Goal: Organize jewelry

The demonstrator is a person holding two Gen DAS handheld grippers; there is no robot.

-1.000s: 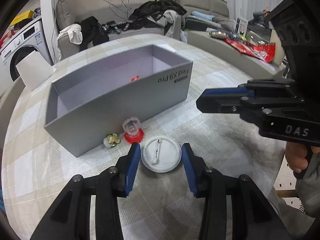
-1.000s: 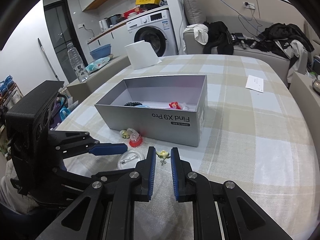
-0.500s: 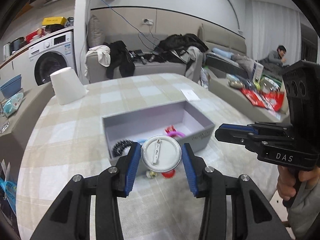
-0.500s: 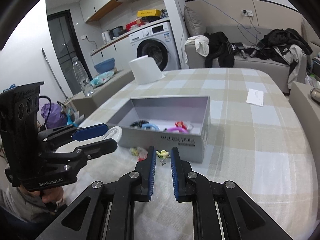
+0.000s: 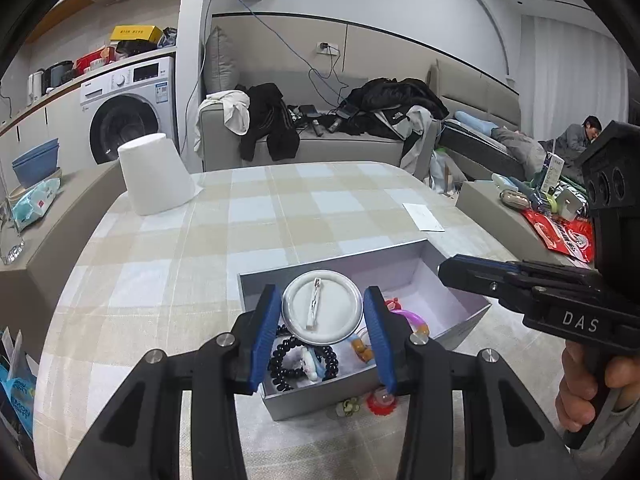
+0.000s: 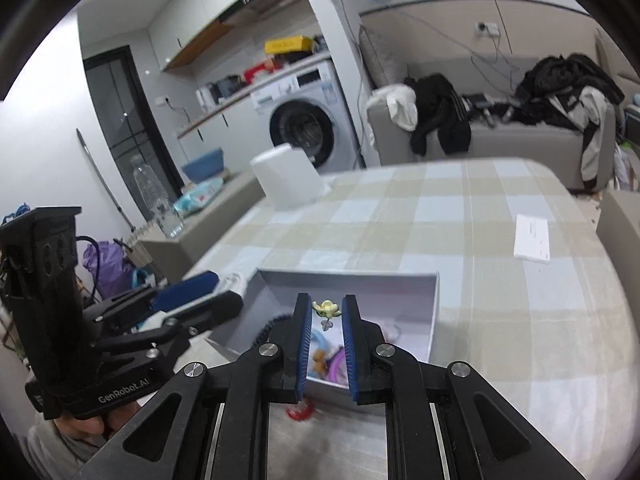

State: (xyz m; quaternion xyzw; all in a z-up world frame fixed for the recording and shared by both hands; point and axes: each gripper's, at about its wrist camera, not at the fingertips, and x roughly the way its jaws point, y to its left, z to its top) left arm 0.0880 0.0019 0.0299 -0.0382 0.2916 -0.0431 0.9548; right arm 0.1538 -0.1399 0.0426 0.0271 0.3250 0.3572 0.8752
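Note:
My left gripper (image 5: 322,312) is shut on a round white pin badge (image 5: 322,306), pin side facing me, held above the open grey box (image 5: 472,306). The box holds a black bead bracelet (image 5: 285,354), a pink ring (image 5: 410,315) and other small pieces. My right gripper (image 6: 326,312) is shut on a small yellow flower trinket (image 6: 327,309) and holds it over the same box (image 6: 434,312). A red flower piece (image 5: 382,403) and a yellow-green piece (image 5: 349,407) lie on the table in front of the box.
The checked tablecloth (image 5: 256,216) carries a white upturned cup (image 5: 154,174) at the far left and a white card (image 5: 423,217) at the far right. A sofa with clothes and a washing machine stand behind.
Both grippers have risen from the table with their pieces and moved forward over the box. The badge left the tablecloth in the left gripper.

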